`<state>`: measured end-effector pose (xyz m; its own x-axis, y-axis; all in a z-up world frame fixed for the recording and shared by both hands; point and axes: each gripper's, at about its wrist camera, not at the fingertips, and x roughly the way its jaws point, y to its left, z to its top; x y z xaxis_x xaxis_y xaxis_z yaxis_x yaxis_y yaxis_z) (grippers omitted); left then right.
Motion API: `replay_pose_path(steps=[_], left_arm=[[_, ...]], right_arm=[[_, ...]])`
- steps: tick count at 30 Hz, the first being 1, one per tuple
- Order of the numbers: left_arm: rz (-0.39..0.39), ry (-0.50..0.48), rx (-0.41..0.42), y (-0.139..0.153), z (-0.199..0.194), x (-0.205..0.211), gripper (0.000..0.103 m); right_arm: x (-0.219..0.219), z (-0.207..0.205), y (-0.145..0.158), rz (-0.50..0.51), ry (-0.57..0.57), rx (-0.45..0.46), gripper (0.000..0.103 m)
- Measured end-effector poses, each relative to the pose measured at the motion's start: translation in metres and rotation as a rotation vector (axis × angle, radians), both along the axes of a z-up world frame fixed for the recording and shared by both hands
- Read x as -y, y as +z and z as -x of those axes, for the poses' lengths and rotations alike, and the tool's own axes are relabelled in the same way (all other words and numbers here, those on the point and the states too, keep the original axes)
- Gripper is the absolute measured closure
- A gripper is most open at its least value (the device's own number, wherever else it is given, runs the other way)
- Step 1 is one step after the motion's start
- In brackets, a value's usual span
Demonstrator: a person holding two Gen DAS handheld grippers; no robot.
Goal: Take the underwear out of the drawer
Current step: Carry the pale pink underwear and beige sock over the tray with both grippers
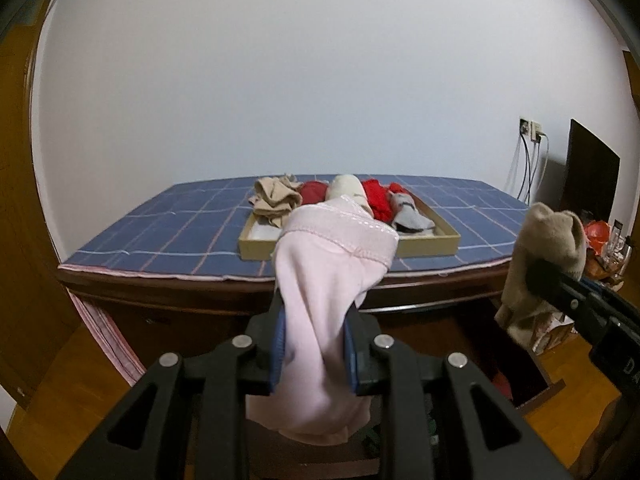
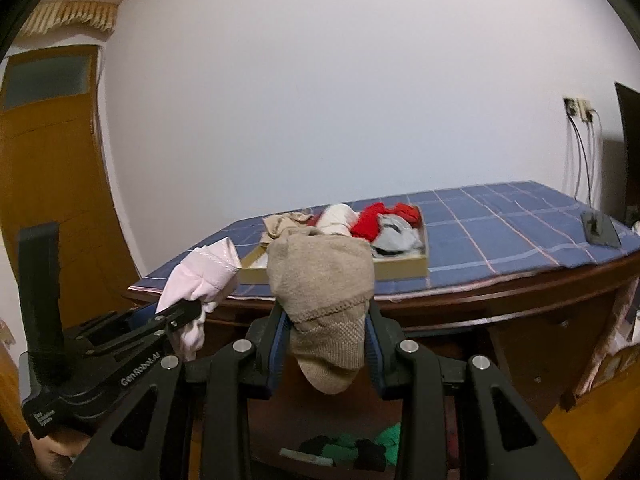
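Pink underwear point(image 1: 320, 280) hangs lengthwise, waistband upward, from left gripper point(image 1: 316, 320).

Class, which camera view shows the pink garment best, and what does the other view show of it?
The left wrist view: the pink garment fills the centre, clamped in the left tool, waistband stitching clear. The right wrist view shows it small, at the left, from the side.

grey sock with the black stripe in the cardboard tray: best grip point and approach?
Judging by its pose, take the grey knitted sock with the black stripe at its rounded end nearest the front wall of the shallow cardboard tray. Come from above, at the front-right: that end lies free, while red garments crowd its far side.
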<state>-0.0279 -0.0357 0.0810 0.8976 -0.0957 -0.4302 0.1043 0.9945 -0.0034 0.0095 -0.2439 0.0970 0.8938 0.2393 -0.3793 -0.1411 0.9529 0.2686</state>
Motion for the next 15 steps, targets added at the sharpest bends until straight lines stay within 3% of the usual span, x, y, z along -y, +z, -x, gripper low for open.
replay_pose_path(steps=[15], left_arm=[[0.002, 0.048, 0.048, 0.017, -0.021, -0.01, 0.08]], right_arm=[[-0.026, -0.036, 0.025, 0.019, 0.072, 0.029, 0.066]])
